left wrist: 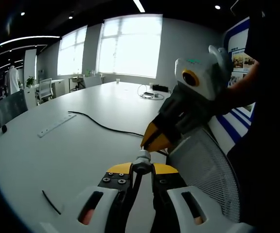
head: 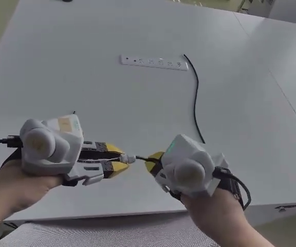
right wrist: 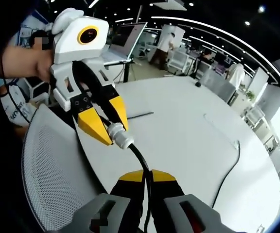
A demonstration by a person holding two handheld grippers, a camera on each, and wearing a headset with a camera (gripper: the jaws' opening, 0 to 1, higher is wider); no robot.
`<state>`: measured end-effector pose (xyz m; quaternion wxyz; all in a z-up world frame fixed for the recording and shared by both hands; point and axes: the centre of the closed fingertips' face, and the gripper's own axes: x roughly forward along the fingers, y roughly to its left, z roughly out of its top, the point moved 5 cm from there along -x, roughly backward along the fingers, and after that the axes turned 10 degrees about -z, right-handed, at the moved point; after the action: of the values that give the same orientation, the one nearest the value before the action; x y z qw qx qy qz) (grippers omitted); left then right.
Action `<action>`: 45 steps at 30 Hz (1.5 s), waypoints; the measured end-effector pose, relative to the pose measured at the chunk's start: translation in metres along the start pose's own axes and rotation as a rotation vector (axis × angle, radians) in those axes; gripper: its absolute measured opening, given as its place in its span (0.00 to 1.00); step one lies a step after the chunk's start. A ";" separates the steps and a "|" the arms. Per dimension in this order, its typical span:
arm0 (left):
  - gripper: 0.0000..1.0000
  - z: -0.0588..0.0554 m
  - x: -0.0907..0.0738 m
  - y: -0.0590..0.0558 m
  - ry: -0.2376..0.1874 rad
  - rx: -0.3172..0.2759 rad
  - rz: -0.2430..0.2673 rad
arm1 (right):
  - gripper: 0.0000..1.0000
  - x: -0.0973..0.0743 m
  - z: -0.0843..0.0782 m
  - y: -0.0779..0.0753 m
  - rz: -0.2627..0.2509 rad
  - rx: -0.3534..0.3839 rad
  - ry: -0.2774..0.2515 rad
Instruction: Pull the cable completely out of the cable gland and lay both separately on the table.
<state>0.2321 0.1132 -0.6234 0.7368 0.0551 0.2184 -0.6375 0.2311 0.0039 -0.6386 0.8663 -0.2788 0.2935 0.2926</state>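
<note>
Left claw (left wrist: 141, 169) clamps the cable gland (right wrist: 119, 136); right claw (right wrist: 147, 175) clamps its cable (right wrist: 140, 158)

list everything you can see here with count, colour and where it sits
table: one, white, under everything
power strip: one, white, far side of the table
power cord: one, black, runs from the power strip toward the near edge
short strip: one, black, loose on the table, kind unclear
mesh chair: one, grey, at the near table edge
cable gland: one, whitish, between the two grippers above the table edge
cable: one, black, leaves the cable gland toward the right gripper
left gripper: one, white with yellow tips, shut on the cable gland
right gripper: one, white with yellow tips, shut on the cable
hands: two, one holding each gripper
</note>
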 end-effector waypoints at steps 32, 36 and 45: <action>0.15 -0.007 0.001 -0.014 0.037 0.009 0.025 | 0.00 -0.003 -0.037 -0.003 0.039 0.275 0.052; 0.15 -0.009 -0.001 -0.012 0.029 -0.004 0.031 | 0.02 -0.007 -0.033 -0.001 0.043 0.226 0.012; 0.15 -0.009 0.001 -0.011 0.033 -0.012 0.024 | 0.18 -0.021 -0.014 0.001 0.035 0.076 -0.038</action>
<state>0.2189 0.1137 -0.6294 0.7411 0.0639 0.2338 -0.6261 0.2119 -0.0117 -0.6349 0.8765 -0.2350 0.2929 0.3014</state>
